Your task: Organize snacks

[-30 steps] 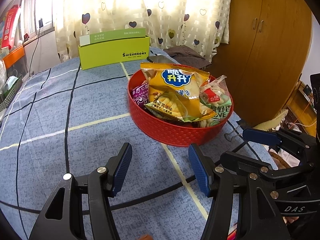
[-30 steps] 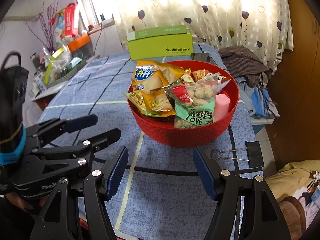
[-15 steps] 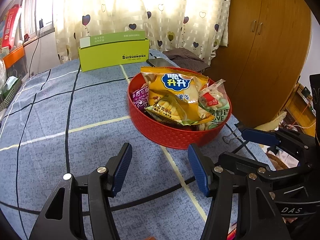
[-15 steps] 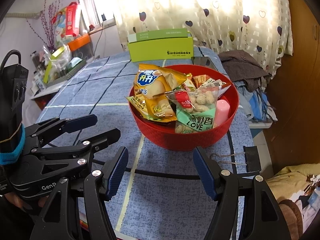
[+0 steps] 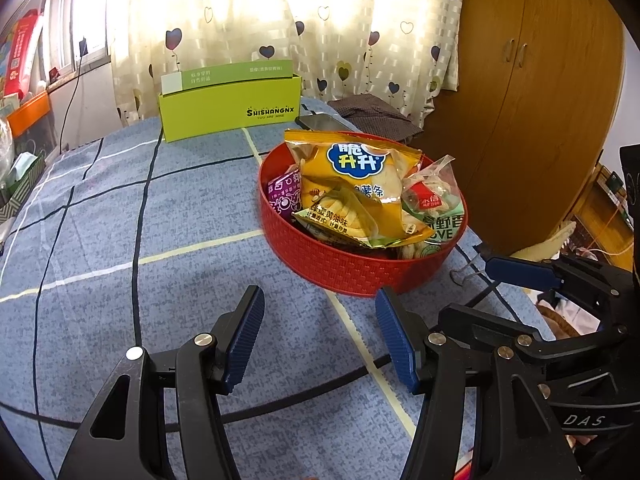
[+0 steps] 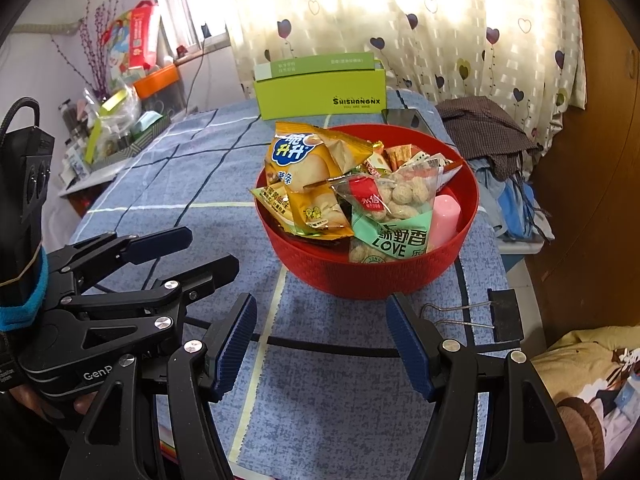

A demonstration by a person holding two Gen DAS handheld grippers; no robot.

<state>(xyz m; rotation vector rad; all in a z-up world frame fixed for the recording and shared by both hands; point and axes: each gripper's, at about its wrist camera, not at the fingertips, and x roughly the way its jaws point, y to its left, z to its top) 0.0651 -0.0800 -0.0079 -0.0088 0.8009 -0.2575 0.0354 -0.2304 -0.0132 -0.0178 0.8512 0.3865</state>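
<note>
A round red basket [image 5: 352, 268] [image 6: 384, 276] stands on the blue checked cloth, filled with snack packs. A yellow chip bag [image 5: 352, 176] [image 6: 308, 156] lies on top, beside a clear peanut bag [image 6: 396, 204] [image 5: 432, 200], a purple pack [image 5: 284, 196] and a pink cylinder [image 6: 444, 216]. My left gripper [image 5: 320, 336] is open and empty, just short of the basket's near left side. My right gripper [image 6: 320, 340] is open and empty, just short of its near side. Each gripper shows in the other's view, the right one [image 5: 520, 272] and the left one [image 6: 160, 240].
A lime green box [image 5: 232, 108] [image 6: 320, 92] stands at the table's far edge with a dark phone [image 5: 320, 122] beside it. A black binder clip [image 6: 504, 316] lies at the right table edge. Clothes [image 6: 484, 128] are piled at right, clutter [image 6: 116, 120] at left.
Both grippers have drawn back slightly from the basket, which now sits a little farther away in both views. Both stay open and empty.
</note>
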